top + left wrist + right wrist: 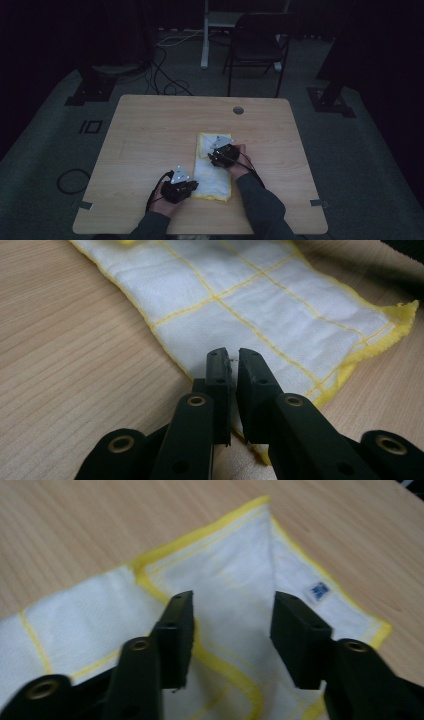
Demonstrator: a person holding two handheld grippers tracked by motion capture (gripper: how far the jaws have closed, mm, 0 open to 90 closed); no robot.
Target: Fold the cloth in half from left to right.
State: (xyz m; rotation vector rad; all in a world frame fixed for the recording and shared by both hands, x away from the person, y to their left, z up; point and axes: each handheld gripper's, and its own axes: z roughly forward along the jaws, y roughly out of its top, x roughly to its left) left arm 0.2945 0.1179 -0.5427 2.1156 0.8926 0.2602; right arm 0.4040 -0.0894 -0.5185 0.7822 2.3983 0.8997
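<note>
A white cloth (214, 172) with yellow grid lines and a yellow hem lies on the wooden table (150, 135), right of centre, its far end folded over. My left gripper (194, 187) is at the cloth's near left corner. In the left gripper view its jaws (234, 357) are pressed almost together over the cloth's (280, 315) hem, apparently pinching it. My right gripper (212, 157) hovers over the cloth's far part. In the right gripper view it (232, 610) stands open above a folded flap (235, 575) that carries a small blue label (318, 590).
A round cable grommet (238, 110) sits in the table near its far edge. Behind the table stand a dark folding chair (257, 45) and a white stand leg (204, 35), with cables (165, 80) on the floor. The room is dim.
</note>
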